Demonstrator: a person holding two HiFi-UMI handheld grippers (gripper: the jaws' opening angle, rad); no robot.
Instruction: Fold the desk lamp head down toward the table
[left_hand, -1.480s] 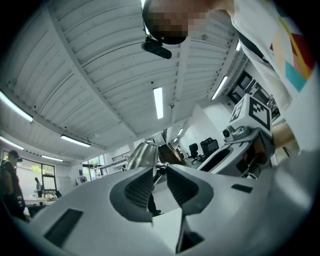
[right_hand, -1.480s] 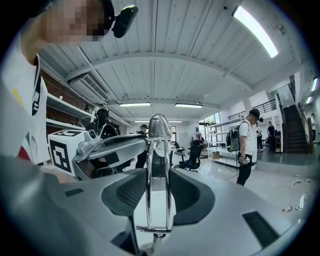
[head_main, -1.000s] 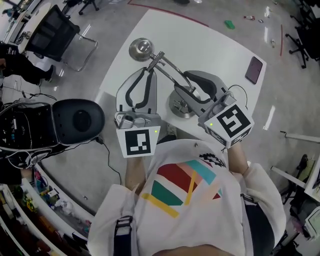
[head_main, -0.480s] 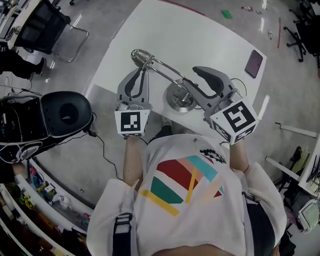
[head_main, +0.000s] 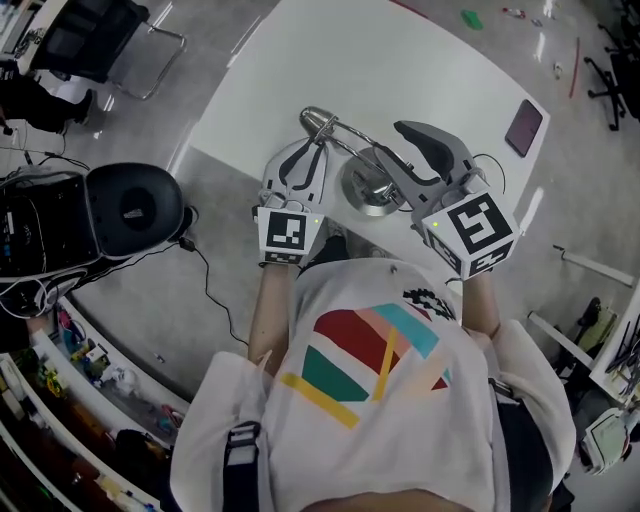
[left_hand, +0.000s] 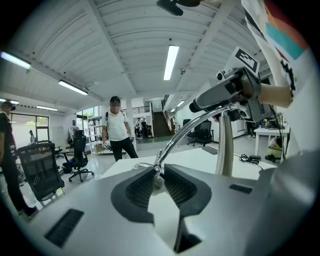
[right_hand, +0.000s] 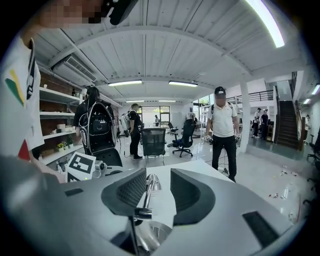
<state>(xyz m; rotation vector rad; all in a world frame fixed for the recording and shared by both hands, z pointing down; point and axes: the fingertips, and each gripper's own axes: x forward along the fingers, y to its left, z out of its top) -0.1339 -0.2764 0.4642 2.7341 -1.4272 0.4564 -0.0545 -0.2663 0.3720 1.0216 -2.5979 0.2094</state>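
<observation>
The lamp (head_main: 366, 192) stands at the desk's (head_main: 400, 70) near edge. The left tool (left_hand: 159, 176) pinches its arm beside the head (head_main: 318, 122), the jaws having just eased slightly. The right tool (right_hand: 159, 181), spread, straddles the arm nearer the desk.

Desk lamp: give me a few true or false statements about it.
1. The lamp base stands on the white table. True.
2. The phone touches the lamp base. False: it lies apart from it, near the table's right edge.
3. The right gripper is shut with nothing between its jaws. False: the jaws stand apart, with the lamp arm between them.
4. In the head view, the lamp head lies left of the base. True.
</observation>
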